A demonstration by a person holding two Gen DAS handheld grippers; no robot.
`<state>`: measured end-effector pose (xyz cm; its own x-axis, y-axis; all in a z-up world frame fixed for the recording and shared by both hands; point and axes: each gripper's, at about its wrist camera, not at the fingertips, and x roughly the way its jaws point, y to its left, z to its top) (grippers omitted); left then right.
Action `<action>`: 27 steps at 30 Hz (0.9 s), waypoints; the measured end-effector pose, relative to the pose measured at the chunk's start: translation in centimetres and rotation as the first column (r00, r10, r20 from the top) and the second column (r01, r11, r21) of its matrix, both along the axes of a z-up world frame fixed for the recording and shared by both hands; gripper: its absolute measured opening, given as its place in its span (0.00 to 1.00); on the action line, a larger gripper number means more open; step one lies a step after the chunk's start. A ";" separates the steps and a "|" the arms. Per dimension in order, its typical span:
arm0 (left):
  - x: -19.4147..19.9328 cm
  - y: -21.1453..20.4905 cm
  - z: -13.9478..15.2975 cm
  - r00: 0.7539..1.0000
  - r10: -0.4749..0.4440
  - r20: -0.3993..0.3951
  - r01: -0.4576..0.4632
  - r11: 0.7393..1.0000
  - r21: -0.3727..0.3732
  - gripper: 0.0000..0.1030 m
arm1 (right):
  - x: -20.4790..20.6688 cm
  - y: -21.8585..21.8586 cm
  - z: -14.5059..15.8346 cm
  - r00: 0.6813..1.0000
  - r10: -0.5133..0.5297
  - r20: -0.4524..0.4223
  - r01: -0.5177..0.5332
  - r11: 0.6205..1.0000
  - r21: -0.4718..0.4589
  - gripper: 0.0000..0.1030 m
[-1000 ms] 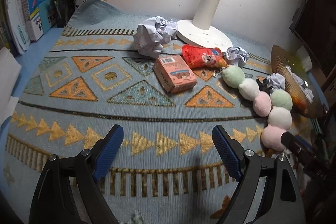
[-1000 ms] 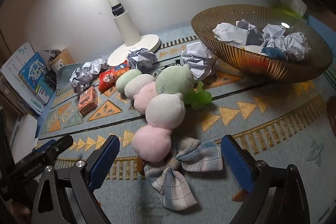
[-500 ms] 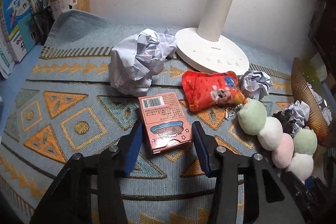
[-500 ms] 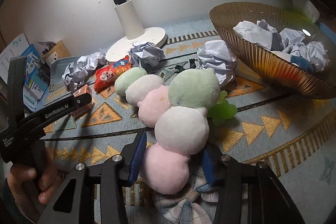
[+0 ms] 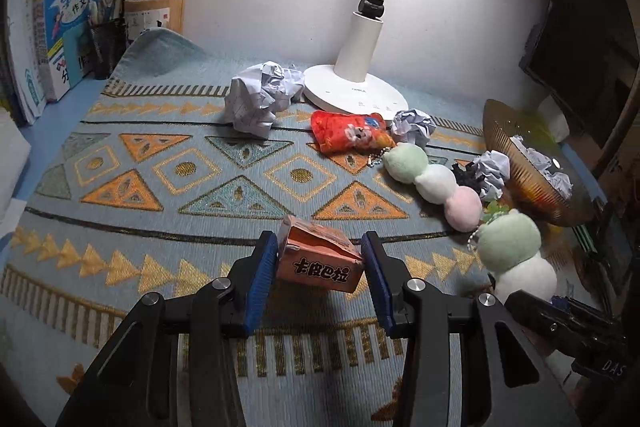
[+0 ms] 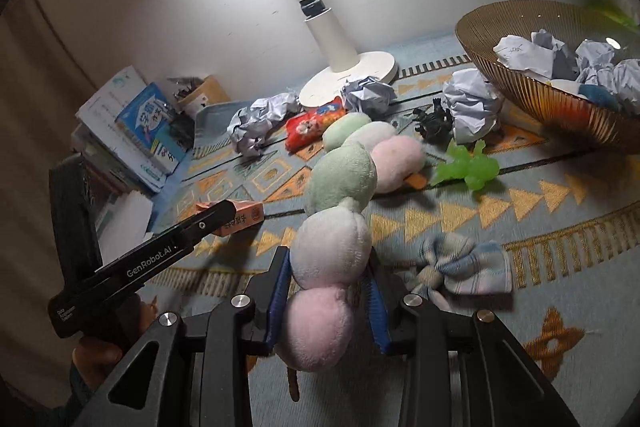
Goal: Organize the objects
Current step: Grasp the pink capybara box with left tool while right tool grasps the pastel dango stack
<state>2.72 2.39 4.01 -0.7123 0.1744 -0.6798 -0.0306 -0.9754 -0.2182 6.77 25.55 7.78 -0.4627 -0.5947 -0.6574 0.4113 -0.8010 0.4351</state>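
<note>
Pink box (image 5: 320, 261) between left tongs (image 5: 322, 269)

Open stretch of patterned mat (image 5: 168, 187) across left and centre, nothing standing on it. Back edge blocked: crumpled paper (image 5: 260, 99), lamp base (image 5: 356, 95), red snack pouch (image 5: 348, 129) in a row. Right side crowded: plush dumpling skewer (image 5: 432, 181), black toy (image 6: 434, 121), green toy (image 6: 468, 167), gold bowl (image 6: 520, 87) just behind. Plaid bow (image 6: 460, 267) lies near right. Books (image 5: 60, 27) and pen holders (image 5: 108, 43) wall off far left corner
</note>
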 end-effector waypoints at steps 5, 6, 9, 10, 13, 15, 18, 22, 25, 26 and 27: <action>0.7 0.7 -0.5 0.999 -0.027 -0.030 0.026 0.999 -0.020 0.39 | 1.0 -0.3 -1.9 0.998 0.027 0.056 -0.030 0.998 0.061 0.48; 0.9 0.7 -0.5 0.999 -0.035 -0.036 0.034 0.999 -0.020 0.39 | 1.1 -0.3 -1.8 0.998 0.006 0.057 -0.010 0.996 0.085 0.55; 1.0 1.0 -0.5 0.998 -0.040 -0.041 0.038 0.999 -0.038 0.39 | 1.9 -0.7 -1.3 1.000 -0.011 0.017 0.008 0.989 0.148 0.72; 1.1 1.1 -0.4 0.998 -0.042 -0.047 0.040 0.998 -0.042 0.39 | 2.2 -1.0 -1.1 1.000 -0.009 0.001 0.009 0.983 0.182 0.73; 1.3 1.2 -0.3 0.997 -0.046 -0.056 0.044 0.998 -0.044 0.39 | 2.8 -1.9 -1.1 0.999 -0.020 -0.032 0.028 0.960 0.280 0.73; 1.2 1.0 -0.3 0.997 -0.046 -0.058 0.044 0.998 -0.034 0.39 | 3.0 -2.1 -1.4 0.999 -0.026 -0.043 0.037 0.954 0.297 0.73; 1.2 0.9 -0.4 0.997 -0.046 -0.056 0.045 0.999 -0.023 0.39 | 2.5 -2.1 -2.1 0.999 -0.037 -0.034 0.045 0.956 0.290 0.69; 1.1 0.9 -0.4 0.997 -0.048 -0.055 0.046 0.999 -0.024 0.39 | 2.7 -2.7 -2.3 0.996 -0.050 -0.080 0.075 0.930 0.360 0.56; 1.1 0.9 -0.4 0.997 -0.050 -0.052 0.049 0.999 -0.022 0.39 | 2.8 -2.8 -2.4 0.994 -0.051 -0.095 0.083 0.922 0.379 0.54; 1.1 0.9 -0.4 0.997 -0.050 -0.052 0.049 0.999 -0.021 0.39 | 2.8 -2.8 -2.4 0.994 -0.050 -0.097 0.083 0.921 0.380 0.54; 1.1 0.9 -0.4 0.997 -0.050 -0.053 0.049 0.999 -0.022 0.39 | 2.9 -2.8 -2.4 0.994 -0.049 -0.101 0.084 0.919 0.384 0.53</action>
